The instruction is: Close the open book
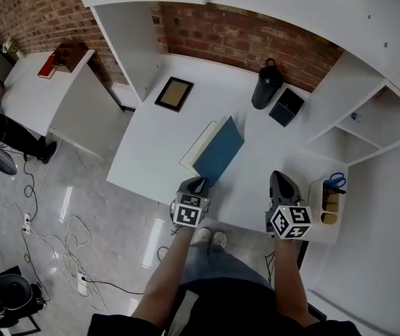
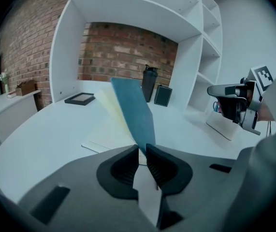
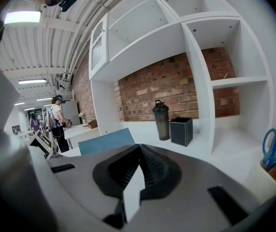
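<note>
1. Now the book (image 1: 217,149) lies near the middle of the white table (image 1: 150,145), half open. Its pages (image 2: 109,132) lie flat, and its blue cover (image 2: 134,111) stands tilted above them.
2. The left gripper (image 1: 197,183) is clenched on the cover's near lower edge, which runs in between its pads.
3. The right gripper (image 1: 279,176) hangs to the right of the book, apart from it, with its jaws pressed together on nothing.
4. Each gripper carries a cube (image 1: 190,211) with black-and-white square markers, the only print that can be made out.
5. Behind the book stands a dark bottle (image 1: 266,84) with a black box (image 1: 286,107) just beside it. A frame (image 1: 174,94) lies flat further left.
6. A holder (image 1: 328,201) with blue scissors (image 1: 336,180) stands at the table's right edge, near the right gripper.
</note>
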{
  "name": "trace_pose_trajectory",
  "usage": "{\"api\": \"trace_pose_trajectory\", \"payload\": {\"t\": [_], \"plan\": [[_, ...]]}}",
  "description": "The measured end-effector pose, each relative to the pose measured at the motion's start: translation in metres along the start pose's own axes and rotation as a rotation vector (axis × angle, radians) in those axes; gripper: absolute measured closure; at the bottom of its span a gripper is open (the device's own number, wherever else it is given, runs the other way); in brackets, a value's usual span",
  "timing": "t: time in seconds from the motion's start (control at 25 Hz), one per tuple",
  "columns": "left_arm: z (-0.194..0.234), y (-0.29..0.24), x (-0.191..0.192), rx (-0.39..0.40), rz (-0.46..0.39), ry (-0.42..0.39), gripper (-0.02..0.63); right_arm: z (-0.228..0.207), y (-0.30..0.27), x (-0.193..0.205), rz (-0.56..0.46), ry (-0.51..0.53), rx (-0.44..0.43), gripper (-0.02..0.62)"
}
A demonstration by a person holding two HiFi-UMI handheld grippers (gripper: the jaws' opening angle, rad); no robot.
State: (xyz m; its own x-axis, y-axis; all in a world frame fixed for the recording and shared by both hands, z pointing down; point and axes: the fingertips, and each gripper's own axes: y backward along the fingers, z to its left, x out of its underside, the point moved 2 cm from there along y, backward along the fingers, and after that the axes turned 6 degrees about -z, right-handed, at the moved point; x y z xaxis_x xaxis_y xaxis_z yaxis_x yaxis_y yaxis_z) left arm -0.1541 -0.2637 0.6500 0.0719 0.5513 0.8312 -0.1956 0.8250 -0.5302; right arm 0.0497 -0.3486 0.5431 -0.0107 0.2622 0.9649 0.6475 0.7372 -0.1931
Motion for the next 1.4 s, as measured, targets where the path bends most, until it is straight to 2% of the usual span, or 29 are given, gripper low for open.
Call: {"api": "trace_pose_trajectory", "payload": {"t": [0.36,0.68,1.12,1.4], "plan": [[0.021,-0.011,0.013,-0.121,0.105,-0.034,0.488,0.002,-0.021,0.004,0.017,0.0,-0.024,0.595],[0.026,-0.013,0.021,-0.128,0.153,-0.017,0.478,0.001,-0.023,0.005,0.015,-0.009,-0.017,0.595],[0.026,0.013,0.016,-0.094,0.114,-0.032,0.463,0.002,-0.01,-0.005,-0.023,-0.021,0.002,0.595],[0.018,0.041,-0.037,-0.096,-0.056,-0.152,0.469,0.011,-0.001,-0.017,-0.07,-0.025,0.004,0.595]]}}
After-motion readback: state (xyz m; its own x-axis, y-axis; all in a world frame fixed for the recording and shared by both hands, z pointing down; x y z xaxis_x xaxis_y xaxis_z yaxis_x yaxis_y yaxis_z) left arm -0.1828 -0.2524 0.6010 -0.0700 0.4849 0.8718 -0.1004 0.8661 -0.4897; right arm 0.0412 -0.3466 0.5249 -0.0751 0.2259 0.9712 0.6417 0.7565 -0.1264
